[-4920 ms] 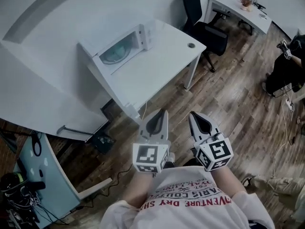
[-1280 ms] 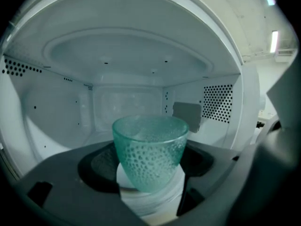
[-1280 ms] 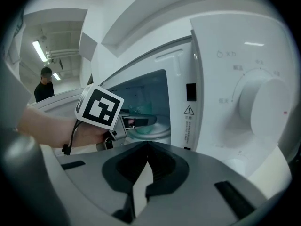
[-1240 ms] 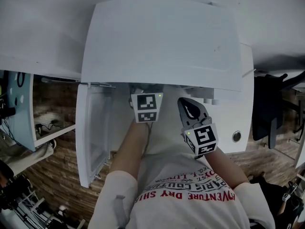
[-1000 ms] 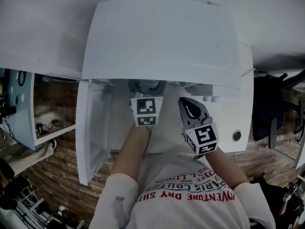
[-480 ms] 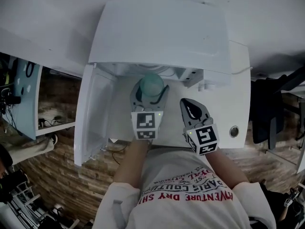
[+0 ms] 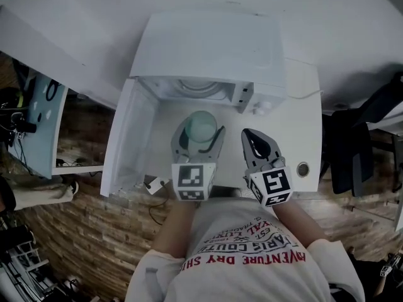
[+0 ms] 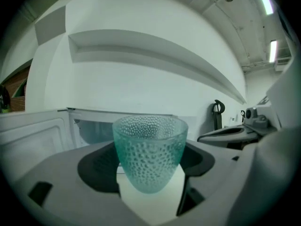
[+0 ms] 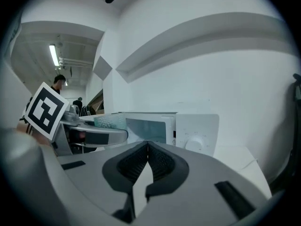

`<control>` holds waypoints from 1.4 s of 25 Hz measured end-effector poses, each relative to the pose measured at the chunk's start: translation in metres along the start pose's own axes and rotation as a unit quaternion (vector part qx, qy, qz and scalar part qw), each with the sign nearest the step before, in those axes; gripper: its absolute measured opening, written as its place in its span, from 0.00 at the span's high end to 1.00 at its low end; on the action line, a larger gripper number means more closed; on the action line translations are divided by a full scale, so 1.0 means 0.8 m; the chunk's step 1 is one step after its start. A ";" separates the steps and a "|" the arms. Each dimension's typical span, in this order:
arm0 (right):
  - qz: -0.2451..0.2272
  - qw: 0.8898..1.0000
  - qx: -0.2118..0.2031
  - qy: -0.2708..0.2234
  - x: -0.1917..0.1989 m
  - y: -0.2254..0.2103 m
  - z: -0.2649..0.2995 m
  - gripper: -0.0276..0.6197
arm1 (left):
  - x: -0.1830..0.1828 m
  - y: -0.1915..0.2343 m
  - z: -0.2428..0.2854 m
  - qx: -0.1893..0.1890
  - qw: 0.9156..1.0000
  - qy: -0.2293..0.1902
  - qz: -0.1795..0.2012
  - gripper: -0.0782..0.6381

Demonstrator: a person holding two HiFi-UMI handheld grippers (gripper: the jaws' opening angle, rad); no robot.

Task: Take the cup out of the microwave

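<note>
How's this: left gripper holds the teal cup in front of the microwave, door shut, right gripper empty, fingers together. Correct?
Not quite: the head view shows the microwave door swung open to the left. The rest stands: left gripper holds the teal cup in front of the microwave, right gripper empty, fingers together.
</note>
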State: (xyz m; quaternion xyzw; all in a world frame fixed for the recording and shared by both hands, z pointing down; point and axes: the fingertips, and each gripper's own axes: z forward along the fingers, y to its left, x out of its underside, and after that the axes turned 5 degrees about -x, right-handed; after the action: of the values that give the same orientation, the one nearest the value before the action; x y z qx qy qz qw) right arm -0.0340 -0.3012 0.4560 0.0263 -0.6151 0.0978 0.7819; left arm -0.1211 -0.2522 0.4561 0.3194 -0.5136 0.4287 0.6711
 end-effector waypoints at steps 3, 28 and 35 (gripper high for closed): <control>-0.006 1.000 0.006 -0.018 -0.024 -0.003 -0.011 0.94 | -0.031 -0.006 -0.019 -0.001 1.000 -0.019 0.010 0.37; -0.025 0.997 0.027 -0.067 -0.101 -0.040 -0.027 0.94 | -0.107 -0.028 -0.020 0.022 0.998 -0.050 0.017 0.37; -0.019 0.998 0.027 -0.055 -0.094 -0.043 -0.022 0.94 | -0.099 -0.028 -0.014 0.026 0.999 -0.038 0.014 0.37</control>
State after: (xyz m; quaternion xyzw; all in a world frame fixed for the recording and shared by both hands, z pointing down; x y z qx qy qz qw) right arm -0.0276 -0.3408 0.3813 0.0646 -0.6538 0.0984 0.7475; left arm -0.1042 -0.2714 0.3773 0.3456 -0.5317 0.4385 0.6368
